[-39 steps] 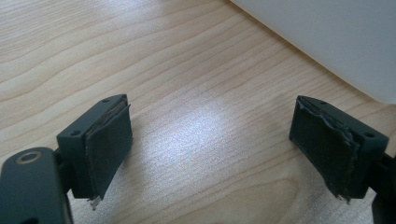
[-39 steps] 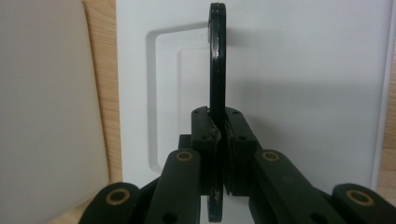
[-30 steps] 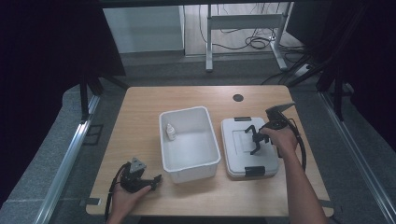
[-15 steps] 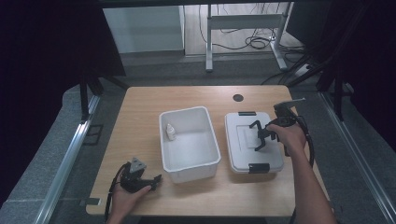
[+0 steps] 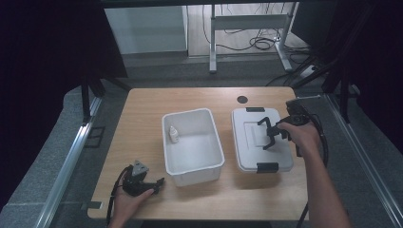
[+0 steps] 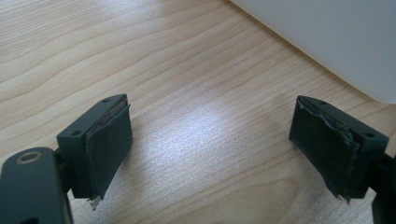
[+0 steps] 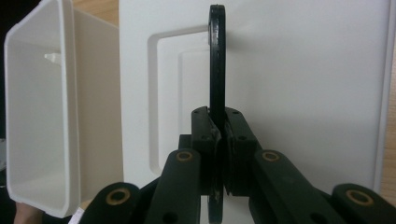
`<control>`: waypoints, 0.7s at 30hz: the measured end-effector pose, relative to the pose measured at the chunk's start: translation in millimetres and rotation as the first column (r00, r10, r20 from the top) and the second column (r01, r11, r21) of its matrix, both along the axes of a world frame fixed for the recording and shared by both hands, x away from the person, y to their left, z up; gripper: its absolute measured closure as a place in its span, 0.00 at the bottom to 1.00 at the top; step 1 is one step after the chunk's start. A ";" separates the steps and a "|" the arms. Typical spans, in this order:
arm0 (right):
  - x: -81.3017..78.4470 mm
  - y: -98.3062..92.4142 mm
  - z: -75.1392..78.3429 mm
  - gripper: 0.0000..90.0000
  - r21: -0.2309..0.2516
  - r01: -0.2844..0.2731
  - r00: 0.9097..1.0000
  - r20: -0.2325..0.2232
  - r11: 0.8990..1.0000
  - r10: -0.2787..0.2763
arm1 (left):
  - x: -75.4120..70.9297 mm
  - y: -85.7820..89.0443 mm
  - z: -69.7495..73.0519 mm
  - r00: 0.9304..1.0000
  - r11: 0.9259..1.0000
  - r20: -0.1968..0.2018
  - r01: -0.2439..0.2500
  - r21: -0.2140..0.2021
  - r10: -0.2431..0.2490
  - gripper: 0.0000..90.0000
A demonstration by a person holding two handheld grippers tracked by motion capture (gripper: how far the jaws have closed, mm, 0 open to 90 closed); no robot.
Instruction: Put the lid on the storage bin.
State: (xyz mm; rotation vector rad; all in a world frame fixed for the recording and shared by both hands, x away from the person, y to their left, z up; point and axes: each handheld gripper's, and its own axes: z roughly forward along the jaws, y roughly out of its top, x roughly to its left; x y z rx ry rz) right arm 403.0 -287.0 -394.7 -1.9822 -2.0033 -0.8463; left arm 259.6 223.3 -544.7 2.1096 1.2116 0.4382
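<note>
Two white plastic pieces lie side by side on the wooden table [image 5: 142, 114]: an open white bin [image 5: 192, 145] and, just to its right, its lid [image 5: 261, 140], lying flat with a black latch at its near and far edges. The right gripper [image 5: 268, 135] is over the lid, and its jaws are pinched tight on the lid's black handle [image 7: 215, 70], a thin black bar that stands up from the recessed middle panel of the lid. From the right gripper view the handle rises edge-on straight out from between the two pads, with the lid's white surface behind it and the bin's open mouth off to the left of the lid. Inside the bin, against its left wall, stands a small white bottle [image 5: 174, 134]. The left gripper [image 5: 154, 183] rests on the table just left of the bin's near left corner, held by the person's left hand [image 5: 124, 204]. Its jaws stand wide apart with nothing between them but bare wood, and the bin's white wall [image 6: 327, 37] shows close beyond them in the left gripper view.
</note>
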 end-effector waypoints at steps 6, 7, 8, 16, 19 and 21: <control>-3.0 -0.9 13.8 0.94 0.009 -0.003 1.000 0.027 1.000 0.003 | -0.2 -0.4 -0.1 1.000 1.000 0.001 -0.004 -0.003 0.004 0.15; -3.6 -0.8 15.8 0.94 0.012 -0.004 1.000 0.028 1.000 0.004 | -0.2 -0.4 -0.2 1.000 1.000 0.001 -0.005 -0.003 0.005 0.15; -4.1 -0.8 17.3 0.94 0.013 -0.007 0.999 0.033 1.000 0.007 | -0.2 -0.4 -0.1 1.000 1.000 0.001 -0.005 -0.003 0.005 0.15; -6.3 0.1 27.7 0.94 0.035 -0.012 0.999 0.048 0.999 0.010 | -0.1 -0.2 -0.1 1.000 1.000 0.003 -0.004 -0.001 0.004 0.15; -7.8 0.7 34.3 0.94 0.044 -0.014 0.998 0.059 0.999 0.011 | -0.1 -0.2 -0.1 1.000 1.000 0.002 -0.004 -0.001 0.004 0.15; -8.9 1.6 39.1 0.94 0.045 -0.014 0.998 0.066 0.999 0.011 | -0.1 -0.2 -0.1 1.000 1.000 0.002 -0.004 -0.001 0.004 0.15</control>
